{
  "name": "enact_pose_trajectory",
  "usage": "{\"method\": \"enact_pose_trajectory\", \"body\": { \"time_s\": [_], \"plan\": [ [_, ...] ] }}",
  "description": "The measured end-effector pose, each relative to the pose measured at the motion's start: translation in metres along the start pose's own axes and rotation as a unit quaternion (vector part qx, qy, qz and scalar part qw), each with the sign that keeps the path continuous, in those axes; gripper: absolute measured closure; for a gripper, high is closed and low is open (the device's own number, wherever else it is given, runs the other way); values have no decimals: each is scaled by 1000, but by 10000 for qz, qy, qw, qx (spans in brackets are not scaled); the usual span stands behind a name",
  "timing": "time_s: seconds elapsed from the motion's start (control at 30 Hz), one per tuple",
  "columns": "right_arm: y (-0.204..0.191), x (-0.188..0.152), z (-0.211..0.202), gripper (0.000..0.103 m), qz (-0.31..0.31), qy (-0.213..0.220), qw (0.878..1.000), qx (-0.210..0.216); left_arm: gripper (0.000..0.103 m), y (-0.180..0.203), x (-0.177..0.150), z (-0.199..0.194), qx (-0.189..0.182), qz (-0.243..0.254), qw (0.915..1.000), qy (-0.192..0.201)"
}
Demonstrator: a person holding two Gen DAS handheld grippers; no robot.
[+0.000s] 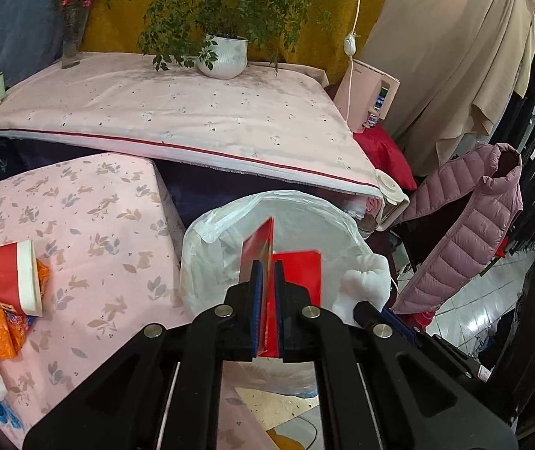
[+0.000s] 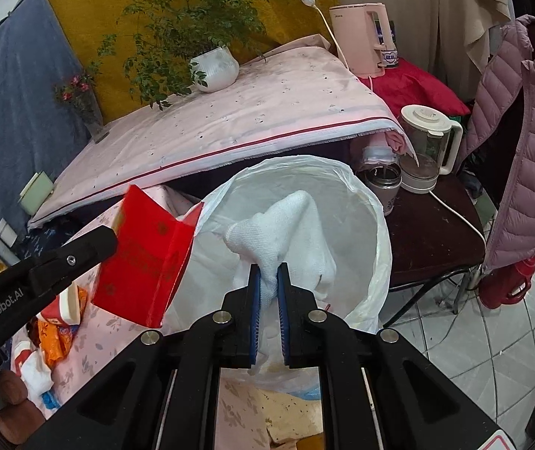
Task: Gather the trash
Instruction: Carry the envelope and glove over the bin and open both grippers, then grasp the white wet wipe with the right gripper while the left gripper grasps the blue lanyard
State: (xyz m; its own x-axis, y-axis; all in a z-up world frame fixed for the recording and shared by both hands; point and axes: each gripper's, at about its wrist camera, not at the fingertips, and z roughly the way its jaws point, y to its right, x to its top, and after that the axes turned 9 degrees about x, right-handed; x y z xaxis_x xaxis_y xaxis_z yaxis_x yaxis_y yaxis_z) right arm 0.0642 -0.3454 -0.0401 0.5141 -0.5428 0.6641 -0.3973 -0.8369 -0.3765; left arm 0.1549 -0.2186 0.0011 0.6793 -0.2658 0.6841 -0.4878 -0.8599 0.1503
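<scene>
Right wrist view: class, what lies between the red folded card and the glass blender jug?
The white-lined bin, with the white cloth held over it, in the right wrist view.

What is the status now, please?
Left tool shut on red card, right tool shut on white tissue. Both over open trash bag. Nothing blocking.
</scene>
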Motion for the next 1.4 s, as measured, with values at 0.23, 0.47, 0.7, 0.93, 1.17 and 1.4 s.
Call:
{"method": "enact_pose_trajectory", "body": {
  "time_s": [0.23, 0.47, 0.7, 0.93, 1.17, 1.4],
  "plan": [
    [3, 2, 6, 71, 19, 45, 10000, -30, 59, -7, -1, 5, 308, -18, 9995, 62],
    [-6, -1, 5, 65, -39, 43, 10000, -6, 59, -24, -5, -1, 601, -69, 9981, 121],
    [-29, -9, -1, 64, -232, 8, 9997, 46, 59, -43, -14, -15, 886, -143, 9958, 184],
    [-56, -20, -8, 63, -455, -47, 9988, 165, 57, -68, -26, -32, 1060, -308, 9937, 206],
    [-86, -34, -11, 60, -704, -151, 9970, 300, 49, -98, -38, -50, 1273, -523, 9901, 275],
    [-115, -46, -12, 54, -940, -233, 9945, 389, 41, -132, -53, -67, 1511, -851, 9844, 287]
  ]
}}
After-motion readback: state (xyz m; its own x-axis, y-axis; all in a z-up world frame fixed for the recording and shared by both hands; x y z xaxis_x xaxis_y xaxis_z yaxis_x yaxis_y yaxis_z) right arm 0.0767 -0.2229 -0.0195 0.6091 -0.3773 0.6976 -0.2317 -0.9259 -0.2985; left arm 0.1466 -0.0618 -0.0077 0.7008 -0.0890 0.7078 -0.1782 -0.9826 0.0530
